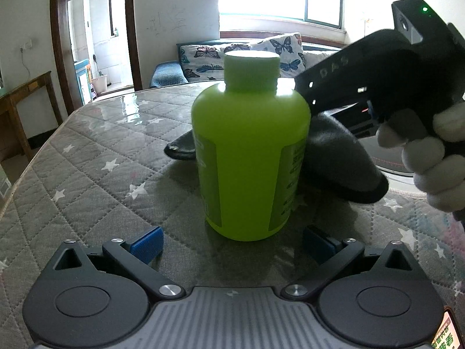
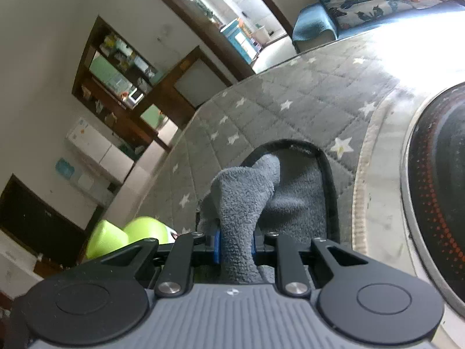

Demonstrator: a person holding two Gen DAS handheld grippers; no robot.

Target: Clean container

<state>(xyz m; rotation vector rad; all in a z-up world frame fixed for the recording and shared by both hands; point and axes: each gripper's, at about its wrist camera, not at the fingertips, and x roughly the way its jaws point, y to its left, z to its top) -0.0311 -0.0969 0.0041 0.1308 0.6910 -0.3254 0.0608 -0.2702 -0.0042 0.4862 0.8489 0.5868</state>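
Note:
A lime-green bottle point(image 1: 250, 151) with a matching cap stands upright on the quilted star-print table cover point(image 1: 87, 160). My left gripper point(image 1: 232, 245) is open just in front of it, blue pads to either side of its base without touching. In the right wrist view my right gripper point(image 2: 235, 245) is shut on a grey towel cloth point(image 2: 247, 200). The cloth hangs down to the table behind the bottle point(image 2: 128, 235). From the left wrist view the right gripper body point(image 1: 377, 69) is held by a gloved hand point(image 1: 436, 157) at the right, with the cloth point(image 1: 337, 157) drooping beside the bottle.
A round dark appliance with a white rim point(image 2: 430, 192) sits on the table to the right. A sofa with butterfly cushions point(image 1: 241, 55) stands behind the table. A wooden desk point(image 1: 20, 101) and doorway are at the left.

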